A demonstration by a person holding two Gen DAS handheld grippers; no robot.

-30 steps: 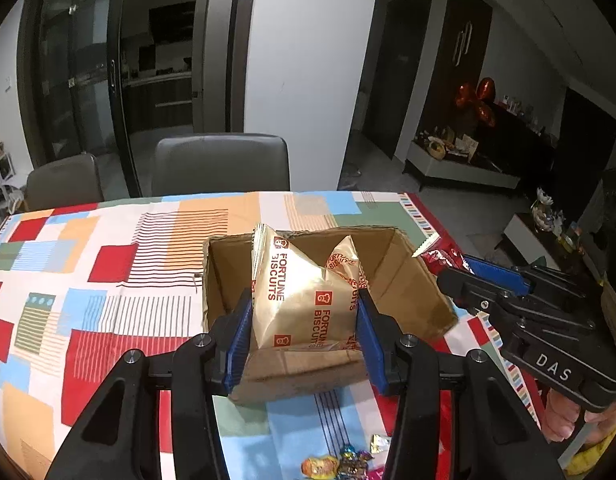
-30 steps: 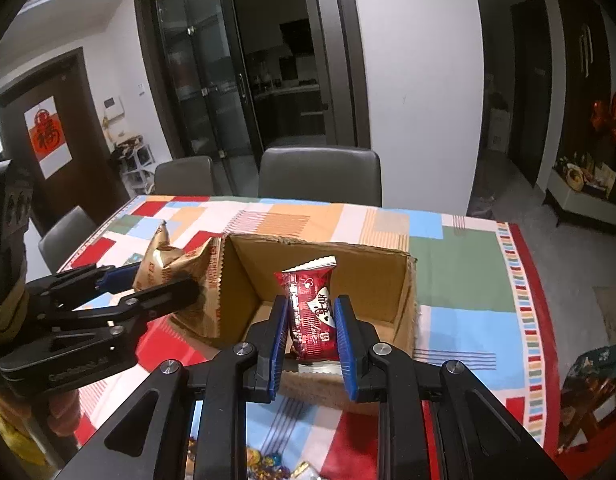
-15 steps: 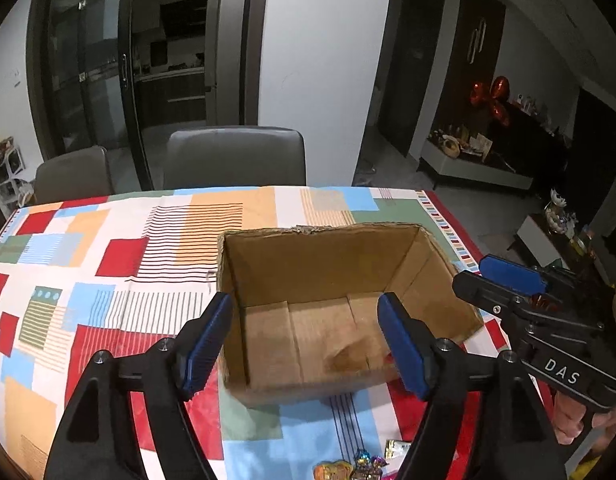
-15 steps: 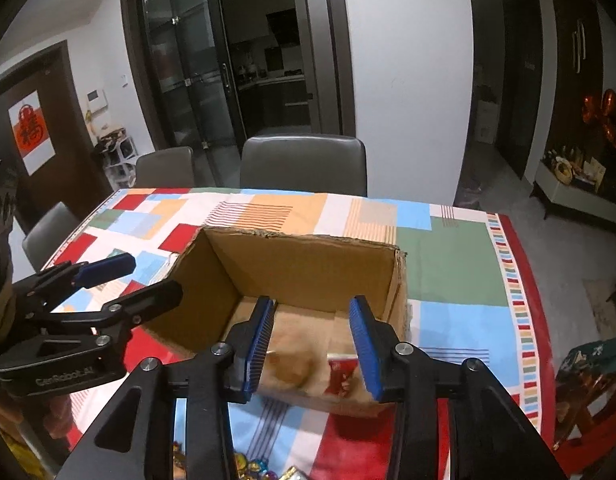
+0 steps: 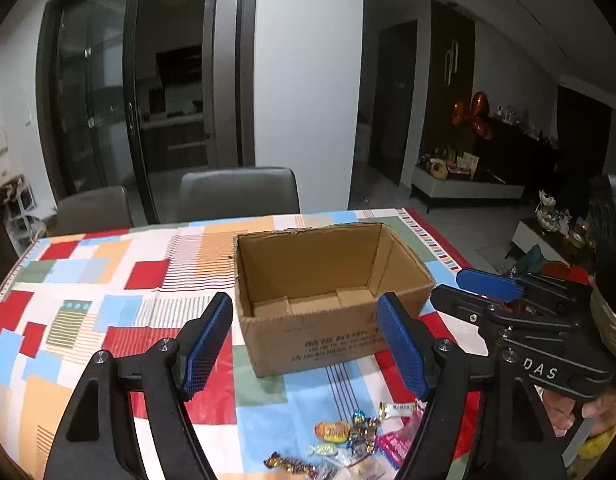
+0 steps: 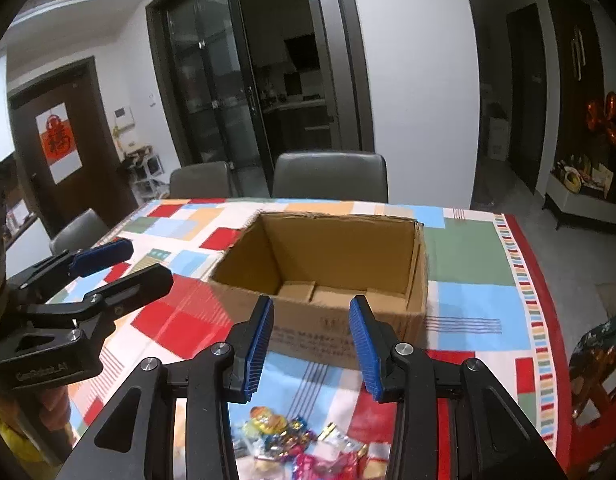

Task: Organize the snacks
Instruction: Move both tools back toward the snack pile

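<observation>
Patchwork tablecloth (image 5: 108, 312): cardboard box (image 5: 327, 292) mid-table; wrapped candies (image 6: 304, 446) heaped at near edge, just under right gripper (image 6: 311, 340); left gripper (image 5: 304, 344) alongside; both spread, empty.

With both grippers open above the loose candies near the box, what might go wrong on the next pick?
The candies lie heaped and overlapping, so the right gripper may pinch several or let one slip. The left gripper hangs close beside it, so both reaching in may collide. A low carry could clip the cardboard box wall.
</observation>
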